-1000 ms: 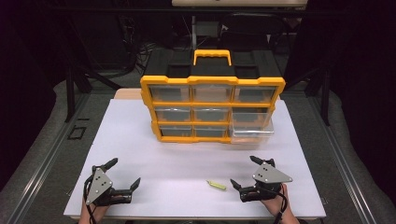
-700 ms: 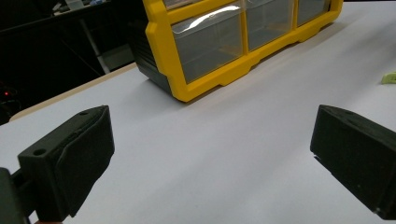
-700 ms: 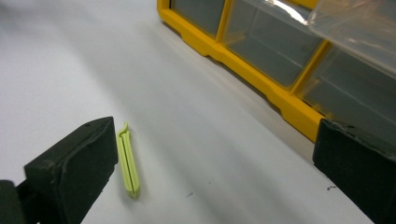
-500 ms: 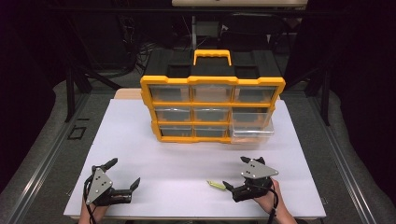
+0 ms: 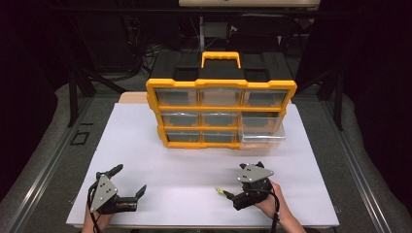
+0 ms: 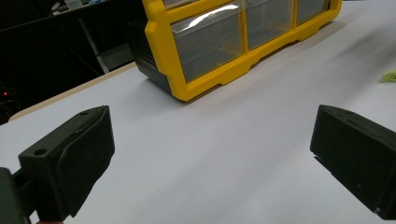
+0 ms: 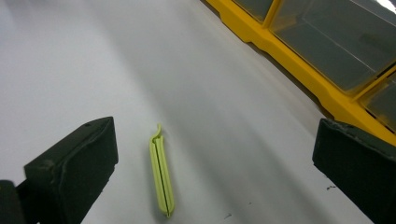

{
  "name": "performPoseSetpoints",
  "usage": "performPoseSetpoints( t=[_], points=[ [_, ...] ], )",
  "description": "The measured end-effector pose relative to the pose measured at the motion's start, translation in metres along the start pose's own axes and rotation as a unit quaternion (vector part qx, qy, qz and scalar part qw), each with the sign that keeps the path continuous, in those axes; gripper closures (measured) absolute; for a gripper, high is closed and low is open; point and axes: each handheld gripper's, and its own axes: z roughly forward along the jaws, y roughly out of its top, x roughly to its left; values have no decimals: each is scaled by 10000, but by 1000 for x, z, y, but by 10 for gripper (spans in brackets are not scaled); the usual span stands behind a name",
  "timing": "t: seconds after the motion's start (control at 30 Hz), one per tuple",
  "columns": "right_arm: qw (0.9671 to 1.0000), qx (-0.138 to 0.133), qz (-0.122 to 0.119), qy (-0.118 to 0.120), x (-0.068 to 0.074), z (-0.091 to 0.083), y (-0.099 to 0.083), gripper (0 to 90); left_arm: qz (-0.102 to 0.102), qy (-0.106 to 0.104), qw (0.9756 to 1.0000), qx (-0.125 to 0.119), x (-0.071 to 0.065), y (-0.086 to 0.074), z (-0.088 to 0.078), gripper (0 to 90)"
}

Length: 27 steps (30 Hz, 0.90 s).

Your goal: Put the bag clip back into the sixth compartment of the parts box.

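Note:
A small yellow-green clip [image 7: 161, 179] lies flat on the white table top [image 5: 194, 165], near the front right; in the high view the clip [image 5: 221, 192] is just left of my right gripper [image 5: 233, 193]. In the right gripper view my right gripper [image 7: 210, 172] stands open, its jaws on either side of the clip without touching it; the clip is nearer the left jaw. My left gripper [image 5: 129, 179] rests open at the front left with nothing between its jaws, and the left gripper view shows the left gripper [image 6: 212, 158] over bare table, with the clip [image 6: 390, 76] far off at the right edge.
A yellow and black drawer organizer [image 5: 221, 114] with clear drawers stands in the middle of the table. Its bottom right drawer [image 5: 262, 138] is pulled out. Dark floor and stands surround the table.
My right gripper has moved left along the table front and now has the clip between its open jaws. The left gripper has stayed where it was.

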Motion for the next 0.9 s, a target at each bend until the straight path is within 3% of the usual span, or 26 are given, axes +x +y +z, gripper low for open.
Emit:
performPoseSetpoints(
  t=[0.33,0.6,0.9],
  points=[
    [9990,380,-173,171,5,12,4,0,-4,-18,10000,-8,0,0,0,0],
    [9950,867,-250,424,9,22,4,0,0,-36,10000,-4,0,0,1,0],
    [9920,1129,-399,403,12,27,8,0,13,-41,10000,8,0,0,1,0]
  ],
)
